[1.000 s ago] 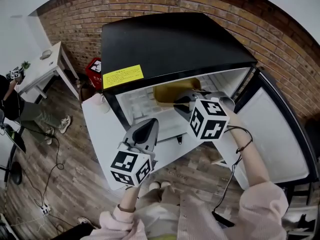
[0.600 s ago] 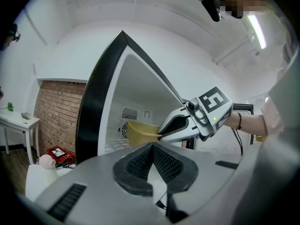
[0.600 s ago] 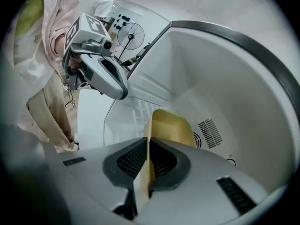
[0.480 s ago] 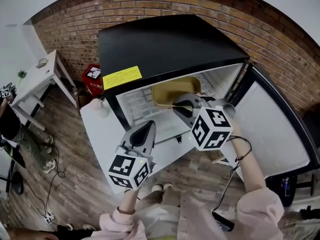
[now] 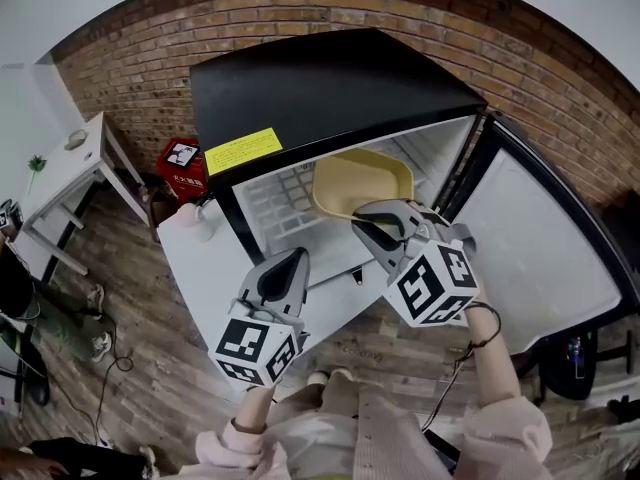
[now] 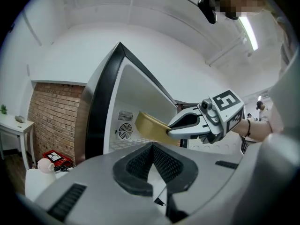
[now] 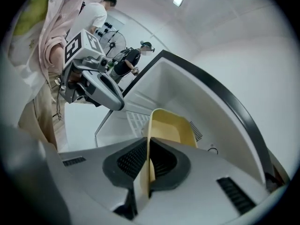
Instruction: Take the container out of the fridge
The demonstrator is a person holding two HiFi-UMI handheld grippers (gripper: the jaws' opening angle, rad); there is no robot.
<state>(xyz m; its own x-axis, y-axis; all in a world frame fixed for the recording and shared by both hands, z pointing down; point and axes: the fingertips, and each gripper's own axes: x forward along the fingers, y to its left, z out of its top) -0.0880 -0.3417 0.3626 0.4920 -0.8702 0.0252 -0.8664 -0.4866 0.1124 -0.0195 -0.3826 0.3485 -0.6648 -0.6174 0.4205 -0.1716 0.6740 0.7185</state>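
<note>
The yellow label (image 5: 244,151) on the black top of the fridge (image 5: 330,78) carries lines of print too small to read. The container (image 5: 362,183) is a pale yellow, empty, rounded tub with a thin rim. It juts ahead of the right gripper (image 5: 368,223), whose jaws pinch its near wall at the fridge's open front. Beside it, the left gripper (image 5: 290,264) has its jaws closed on nothing.

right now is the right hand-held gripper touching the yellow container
Touching. The right gripper view shows the right hand-held gripper shut on the rim of the yellow container, with a pad pressing on each side of it.
</note>
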